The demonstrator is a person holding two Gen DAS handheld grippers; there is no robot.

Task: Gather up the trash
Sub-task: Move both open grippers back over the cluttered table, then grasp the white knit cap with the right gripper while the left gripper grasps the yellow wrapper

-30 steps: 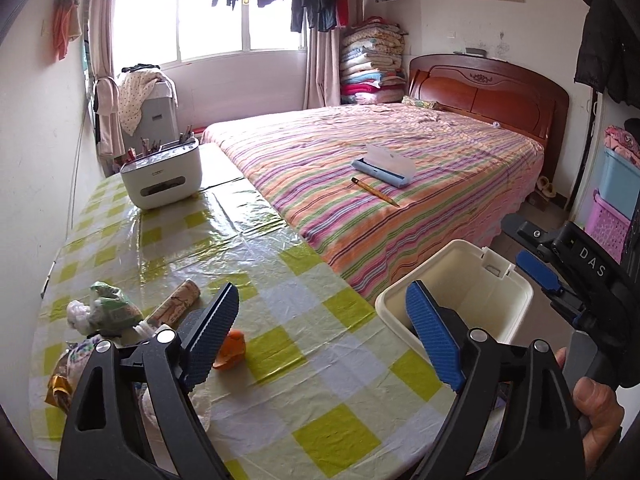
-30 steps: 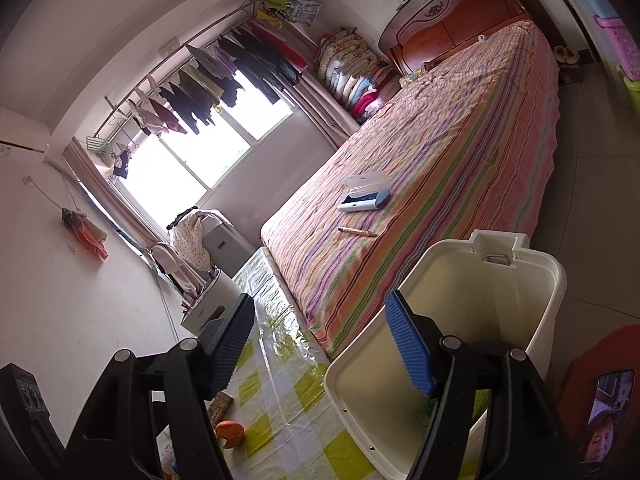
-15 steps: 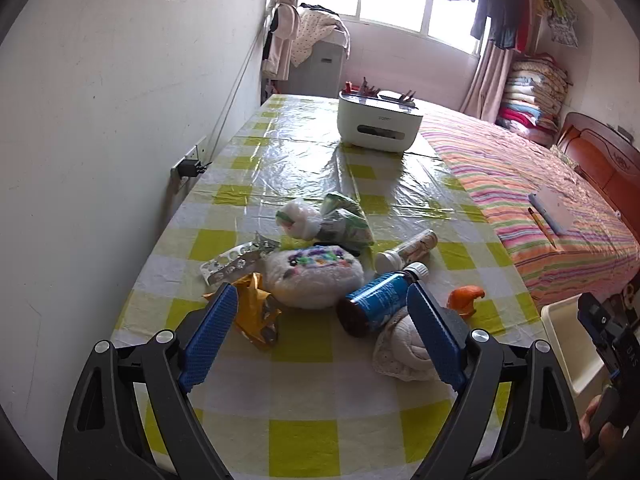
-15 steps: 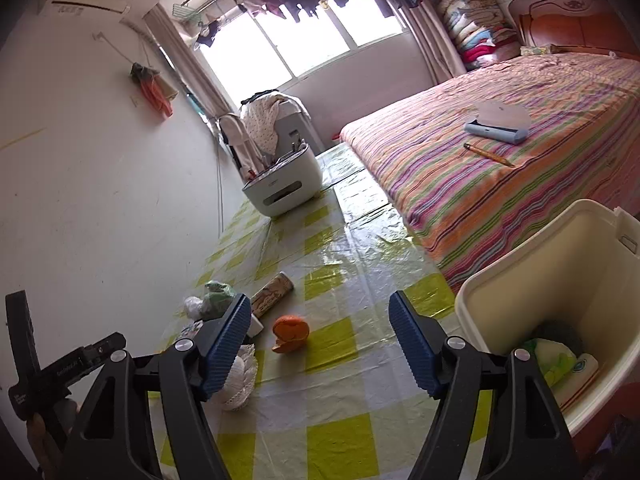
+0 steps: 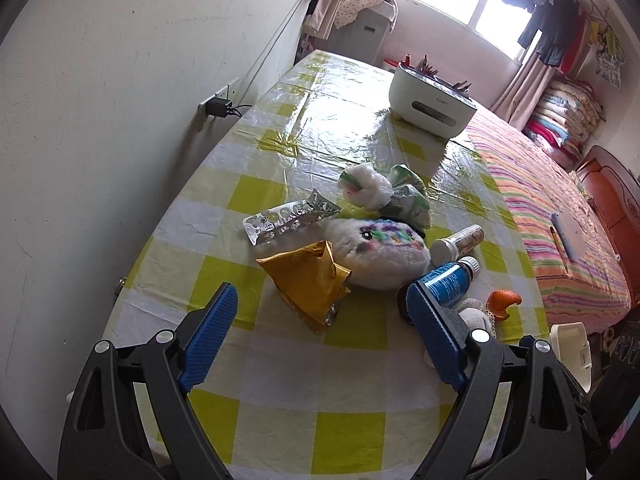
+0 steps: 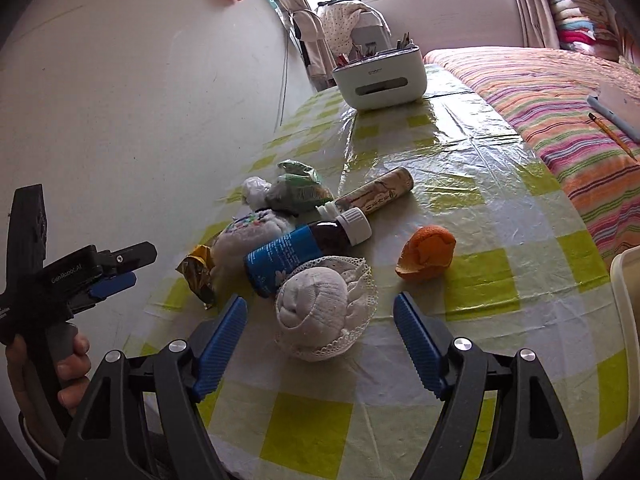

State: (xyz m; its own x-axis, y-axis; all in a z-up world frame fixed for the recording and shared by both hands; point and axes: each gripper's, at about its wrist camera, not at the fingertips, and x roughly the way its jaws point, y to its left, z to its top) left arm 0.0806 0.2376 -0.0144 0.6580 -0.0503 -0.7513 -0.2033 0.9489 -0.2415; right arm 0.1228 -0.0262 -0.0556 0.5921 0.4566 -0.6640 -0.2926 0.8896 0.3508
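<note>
Trash lies in a heap on the yellow-checked table [image 5: 280,392]. A gold foil wrapper [image 5: 310,284] sits just beyond my open left gripper [image 5: 320,332], with nothing between its fingers. Behind it lie a silver blister pack [image 5: 288,220], a fuzzy white pouch [image 5: 380,252], a blue-labelled bottle [image 5: 448,284] and crumpled bags [image 5: 404,196]. My right gripper [image 6: 320,332] hangs over a rolled white lace cloth [image 6: 324,312]; its jaws are opening and the pads do not touch the cloth. An orange peel [image 6: 426,254] lies to the right. The blue bottle [image 6: 292,252] lies behind the cloth.
A white bin's rim [image 6: 626,320] shows at the table's right edge, also bin [image 5: 572,344]. A white desk organiser [image 6: 380,76] stands at the far end. A striped bed [image 6: 560,92] runs along the right. A wall with a socket [image 5: 218,106] bounds the left. A tube-shaped bottle [image 6: 376,196] lies mid-table.
Both grippers swung from the bin and bed toward the table and dropped closer to the trash heap. The right jaws have spread wider.
</note>
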